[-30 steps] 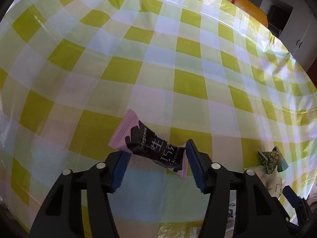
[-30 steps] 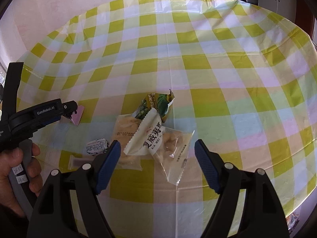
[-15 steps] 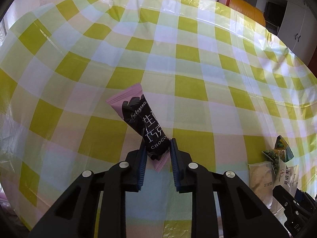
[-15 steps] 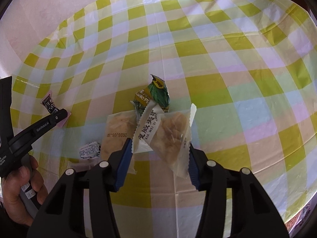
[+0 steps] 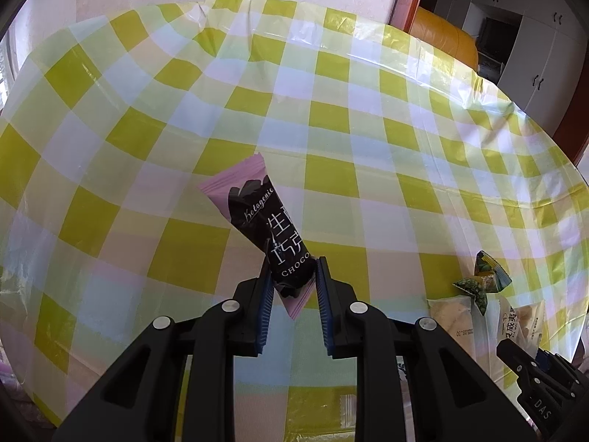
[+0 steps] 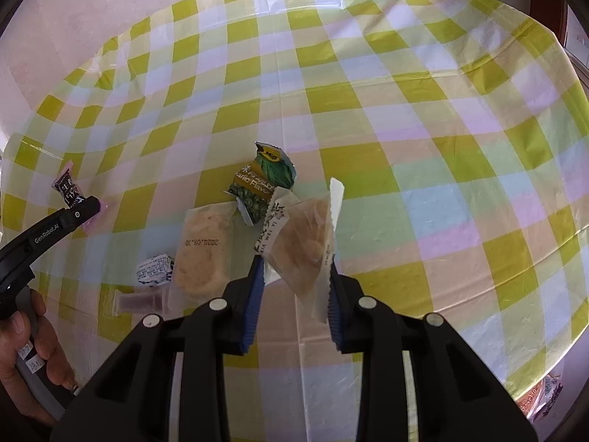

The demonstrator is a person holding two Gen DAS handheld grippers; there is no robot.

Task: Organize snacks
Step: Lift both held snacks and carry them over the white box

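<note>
Tongs on the left (image 5: 294, 287) are clenched on the lower end of the pink-and-black chocolate bar (image 5: 270, 235), whose long axis runs up and away from them, tilted left above the checked worktop (image 5: 331, 118). Right tongs (image 6: 294, 287) are clenched across the clear cracker packet (image 6: 302, 246), lifted with its length pointing forward. Beyond and left of it lie the green garlic-flavour pouch (image 6: 261, 180), a second cracker packet (image 6: 204, 250) and a small white-and-blue sweet (image 6: 154, 269); since that pile sits nearer the right hand, the bar likely has to travel rightward to join it.
</note>
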